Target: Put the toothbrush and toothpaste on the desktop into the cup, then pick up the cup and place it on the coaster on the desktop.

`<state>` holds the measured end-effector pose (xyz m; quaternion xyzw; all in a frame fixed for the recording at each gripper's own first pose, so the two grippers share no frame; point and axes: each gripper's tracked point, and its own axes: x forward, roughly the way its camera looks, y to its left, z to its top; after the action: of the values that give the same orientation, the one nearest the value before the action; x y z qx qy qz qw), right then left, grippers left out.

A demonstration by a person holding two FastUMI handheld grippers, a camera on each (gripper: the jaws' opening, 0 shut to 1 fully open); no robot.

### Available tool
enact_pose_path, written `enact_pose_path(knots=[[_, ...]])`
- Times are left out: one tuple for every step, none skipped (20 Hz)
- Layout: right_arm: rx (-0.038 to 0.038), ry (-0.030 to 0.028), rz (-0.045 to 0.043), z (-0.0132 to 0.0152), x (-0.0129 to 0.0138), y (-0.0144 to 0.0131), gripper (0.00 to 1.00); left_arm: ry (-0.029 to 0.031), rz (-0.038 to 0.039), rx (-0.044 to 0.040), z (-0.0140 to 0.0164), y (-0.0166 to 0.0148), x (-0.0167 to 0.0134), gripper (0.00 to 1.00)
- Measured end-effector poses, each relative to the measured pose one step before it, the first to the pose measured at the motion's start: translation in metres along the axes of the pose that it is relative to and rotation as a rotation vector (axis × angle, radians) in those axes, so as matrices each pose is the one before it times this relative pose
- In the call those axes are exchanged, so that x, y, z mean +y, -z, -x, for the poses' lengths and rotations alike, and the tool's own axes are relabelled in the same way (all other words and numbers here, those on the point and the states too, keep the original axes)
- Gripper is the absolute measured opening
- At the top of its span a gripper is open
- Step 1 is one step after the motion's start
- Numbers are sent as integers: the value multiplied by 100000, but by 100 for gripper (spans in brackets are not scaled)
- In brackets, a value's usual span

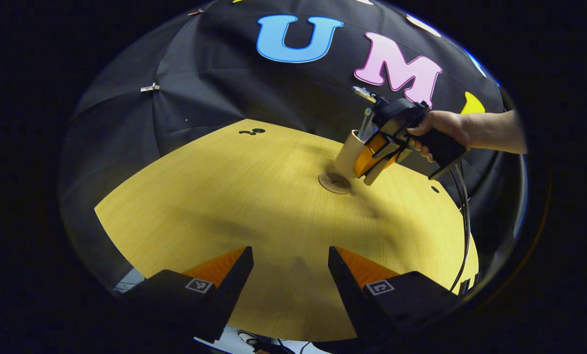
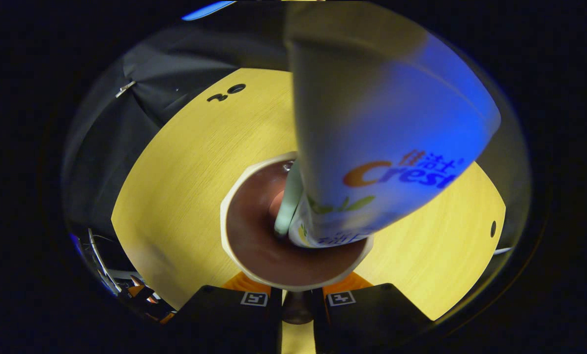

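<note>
Yellow wood-grain desk (image 1: pixel 234 196), round-edged, against black cloth.

Left gripper (image 1: pixel 289 275): jaws spread wide apart, nothing between them, held over the near part of the desk. Well ahead of these jaws and a little to their right lies the coaster (image 1: pixel 334 183), a small round patterned disc flat on the desk.

Cup (image 1: pixel 348 153): tan, seen in the left gripper view just above the coaster, tilted, its mouth leaning away to the right; whether its base touches the coaster cannot be told.

Right gripper (image 1: pixel 372 164), held by a hand (image 1: pixel 441 129): jaws clenched on the cup's wall, seen close at the rim in the right gripper view (image 2: pixel 297 295).

Cup interior (image 2: pixel 254 236): brown, mouth facing the camera just ahead of the right jaws.

Toothpaste (image 2: pixel 372 137): white and blue tube, long axis running down into the cup, lower end inside, upper end projecting past the rim.

Toothbrush (image 2: pixel 287 206): pale handle, standing in the cup beside the tube, same axis.
</note>
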<state>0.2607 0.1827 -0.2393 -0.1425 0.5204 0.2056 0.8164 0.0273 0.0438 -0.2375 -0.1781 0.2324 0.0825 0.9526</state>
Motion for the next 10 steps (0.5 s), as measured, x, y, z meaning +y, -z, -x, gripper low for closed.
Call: enact_pose_path(knots=[[849, 440, 906, -516, 308, -7, 29, -413, 946, 134, 135, 120, 322, 97], [839, 607, 1067, -479, 345, 4, 29, -401, 951, 220, 174, 117, 324, 97], [870, 678, 965, -382, 236, 9, 29, -440, 803, 283, 30, 189, 246, 97], [955, 665, 1072, -429, 274, 80, 29, -481, 598, 463, 137, 171, 296, 97], [906, 502, 880, -316, 159, 63, 29, -19, 299, 943, 60, 295, 190, 97], [1059, 161, 589, -172, 188, 260, 29, -488, -16, 1027, 141, 302, 289, 97], [597, 257, 272, -315, 129, 6, 29, -605, -136, 692, 52, 281, 425, 96], [398, 959, 434, -249, -13, 151, 29, -453, -117, 544, 144, 83, 327, 96], [306, 914, 586, -159, 54, 99, 29, -476, -80, 179, 110, 116, 264, 96], [547, 657, 349, -131, 77, 132, 29, -388, 7, -116, 210, -41, 230, 96]])
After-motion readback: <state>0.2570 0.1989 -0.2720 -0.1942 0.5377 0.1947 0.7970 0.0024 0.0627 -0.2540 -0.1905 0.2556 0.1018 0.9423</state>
